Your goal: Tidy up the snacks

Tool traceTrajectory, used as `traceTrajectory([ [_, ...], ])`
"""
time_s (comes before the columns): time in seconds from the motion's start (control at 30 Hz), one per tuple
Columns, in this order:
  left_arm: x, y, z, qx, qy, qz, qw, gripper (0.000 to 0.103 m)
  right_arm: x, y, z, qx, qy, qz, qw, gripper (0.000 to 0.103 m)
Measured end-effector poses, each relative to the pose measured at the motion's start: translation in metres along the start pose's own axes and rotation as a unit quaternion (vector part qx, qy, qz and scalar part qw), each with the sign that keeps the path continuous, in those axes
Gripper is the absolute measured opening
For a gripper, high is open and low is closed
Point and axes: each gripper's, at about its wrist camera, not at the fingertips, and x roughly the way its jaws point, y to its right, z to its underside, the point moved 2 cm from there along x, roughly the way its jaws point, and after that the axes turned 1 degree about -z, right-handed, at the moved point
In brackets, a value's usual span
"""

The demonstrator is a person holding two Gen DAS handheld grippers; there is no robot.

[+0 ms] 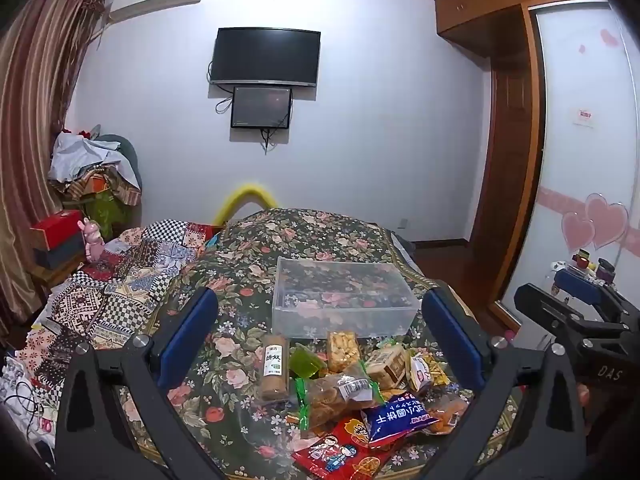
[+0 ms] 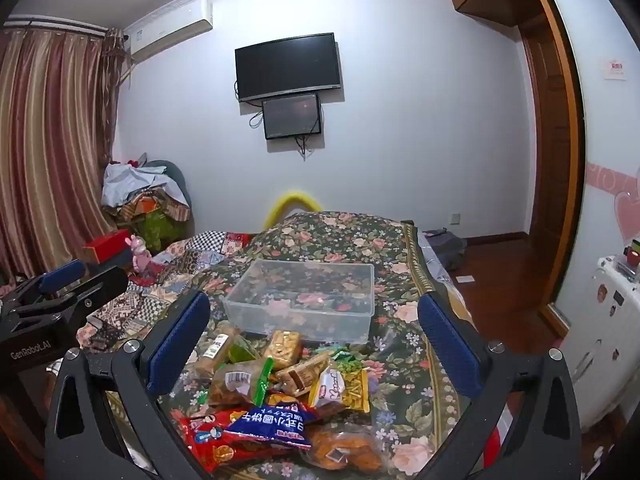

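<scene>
A pile of snack packets lies on a glass table over a floral cloth: a blue bag, a red bag, a brown biscuit stick pack, a clear bag of brown snacks and several small packs. An empty clear plastic box stands just behind the pile. My left gripper is open and empty above the pile. My right gripper is open and empty above it too; it also shows in the left wrist view.
A quilt-covered bed lies left of the table with a red box and piled clothes beyond. A wardrobe and door stand right. A white appliance stands at the right edge. Screens hang on the far wall.
</scene>
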Motion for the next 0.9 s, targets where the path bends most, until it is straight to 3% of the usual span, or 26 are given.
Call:
traceTrajectory([
  [0.9, 0.0065, 0.0035, 0.0035, 0.007, -0.003, 0.006, 1.0000, 0.103, -0.0022, -0.0002, -0.0008, 0.001, 0.008, 0.000, 1.000, 0.103],
])
